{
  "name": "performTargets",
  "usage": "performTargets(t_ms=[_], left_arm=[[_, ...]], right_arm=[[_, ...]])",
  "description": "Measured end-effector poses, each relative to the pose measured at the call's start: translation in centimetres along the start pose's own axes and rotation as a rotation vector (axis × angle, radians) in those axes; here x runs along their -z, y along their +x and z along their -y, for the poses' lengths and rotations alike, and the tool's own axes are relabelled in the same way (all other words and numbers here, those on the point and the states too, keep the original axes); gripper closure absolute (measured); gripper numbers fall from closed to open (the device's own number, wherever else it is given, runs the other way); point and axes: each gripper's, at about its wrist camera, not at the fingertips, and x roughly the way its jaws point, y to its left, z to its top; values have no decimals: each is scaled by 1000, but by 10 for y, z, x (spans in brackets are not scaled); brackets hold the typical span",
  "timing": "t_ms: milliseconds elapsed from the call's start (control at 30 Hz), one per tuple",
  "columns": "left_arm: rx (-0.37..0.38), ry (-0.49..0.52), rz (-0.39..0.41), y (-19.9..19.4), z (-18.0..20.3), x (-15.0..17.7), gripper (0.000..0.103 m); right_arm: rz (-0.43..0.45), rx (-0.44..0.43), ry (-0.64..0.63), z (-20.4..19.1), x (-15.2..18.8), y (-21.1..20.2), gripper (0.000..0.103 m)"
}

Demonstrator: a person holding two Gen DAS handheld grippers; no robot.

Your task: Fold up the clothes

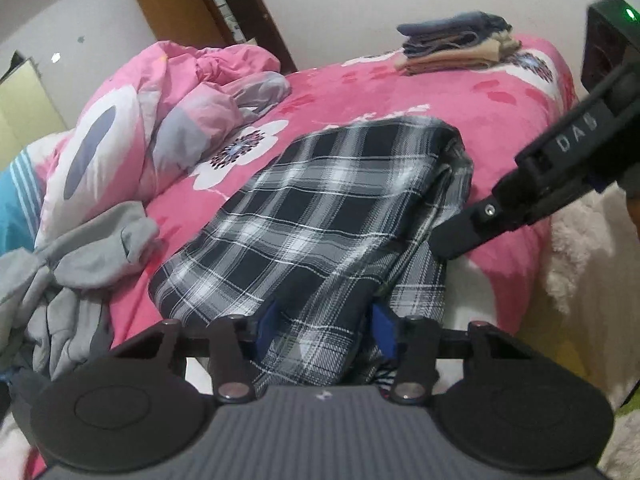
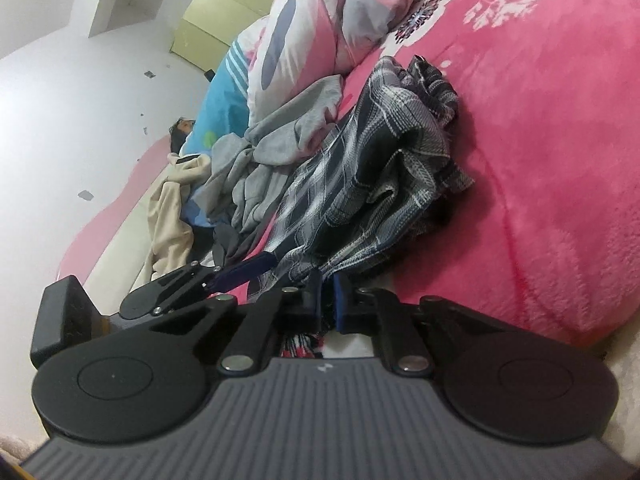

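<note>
Left gripper point(image 1: 326, 330) straddles plaid garment point(image 1: 320, 216) lying lengthwise toward the wall.

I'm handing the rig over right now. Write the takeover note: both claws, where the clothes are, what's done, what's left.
Left claw: part open, near edge of the black-and-white plaid cloth garment between its blue pads; firm grip unclear.
Right claw: shut on the plaid garment's right edge.
Plaid garment lies partly folded on the pink floral fleece blanket.
Done: a stack of folded blue and beige clothes at the far corner.
Left: finish the plaid, then the crumpled grey sweatshirt to its left.
</note>
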Motion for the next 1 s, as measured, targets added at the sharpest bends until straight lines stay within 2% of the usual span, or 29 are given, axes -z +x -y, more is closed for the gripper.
performTargets(t_ms=[33, 67, 100, 167, 200, 267, 433, 633, 833, 1000], left_arm=[[-1, 19, 3, 0, 3, 0, 54], [5, 23, 7, 0, 3, 0, 62], [12, 25, 12, 0, 4, 0, 78], [18, -13, 23, -2, -1, -1, 93], [19, -41, 36, -4, -5, -2, 96], [31, -108, 70, -10, -16, -3, 97], [58, -225, 118, -22, -38, -4, 98], [64, -268, 136, -25, -43, -3, 98], [90, -280, 166, -29, -41, 1, 98], [112, -217, 115, -19, -27, 10, 97]], right_arm=[[-5, -6, 14, 1, 0, 2, 96], [-11, -9, 21, 2, 1, 3, 96], [-18, -5, 15, 1, 2, 5, 96], [-30, 16, -17, -1, 5, 7, 96], [-31, 32, -37, -3, 6, 8, 96], [-18, 41, -64, -7, 5, 9, 98], [43, 2, -107, -16, -7, 12, 99], [65, -87, -9, -9, -13, 26, 99], [121, 28, -48, -9, -18, 43, 99], [255, 33, -12, 1, -16, 46, 99]])
